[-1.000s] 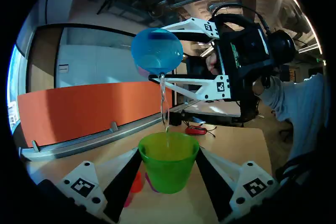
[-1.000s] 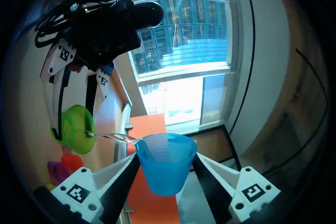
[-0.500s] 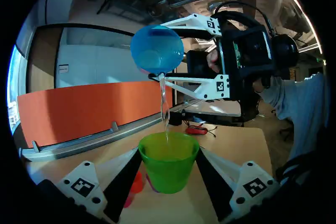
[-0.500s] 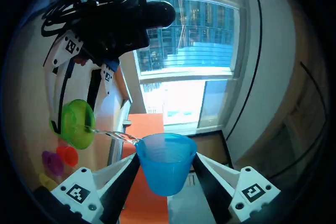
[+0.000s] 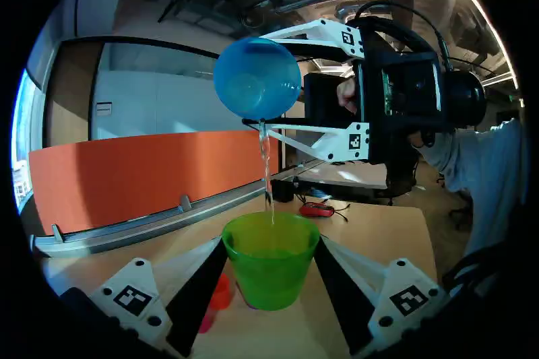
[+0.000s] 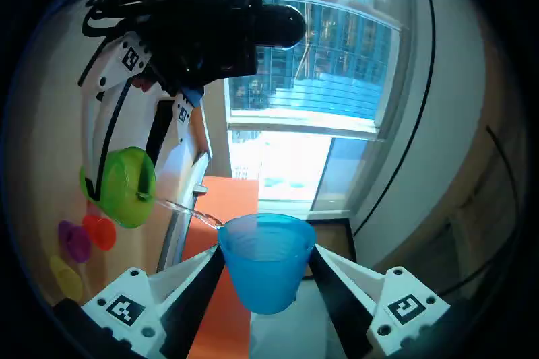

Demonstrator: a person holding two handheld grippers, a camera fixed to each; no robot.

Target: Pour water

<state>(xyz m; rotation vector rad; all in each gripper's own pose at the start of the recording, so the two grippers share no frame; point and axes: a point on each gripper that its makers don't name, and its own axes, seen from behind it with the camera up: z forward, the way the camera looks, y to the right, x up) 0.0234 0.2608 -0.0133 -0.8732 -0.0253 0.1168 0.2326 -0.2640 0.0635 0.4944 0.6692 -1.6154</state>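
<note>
My left gripper (image 5: pixel 271 271) is shut on a green cup (image 5: pixel 271 261), held upright above the wooden table (image 5: pixel 377 221). Above it the right gripper (image 5: pixel 269 93) holds a blue cup (image 5: pixel 257 78) tipped on its side, mouth toward me. A thin stream of water (image 5: pixel 265 164) falls from its rim into the green cup. In the right gripper view, my right gripper (image 6: pixel 267 271) is shut on the blue cup (image 6: pixel 266 261), and the water stream (image 6: pixel 182 209) runs to the green cup (image 6: pixel 124 187) in the left gripper (image 6: pixel 128 184).
An orange partition (image 5: pixel 135 174) with a metal rail runs along the table's far edge. A red item (image 5: pixel 315 209) lies on the table behind the cup. Small orange (image 6: pixel 101 231), purple (image 6: pixel 73 241) and yellow (image 6: pixel 66 277) cups sit on the table. A person's sleeve (image 5: pixel 471 164) is at right.
The blue cup has tipped further and risen slightly, its mouth now turned more toward the left gripper's camera. Water keeps streaming into the green cup, which has stayed put.
</note>
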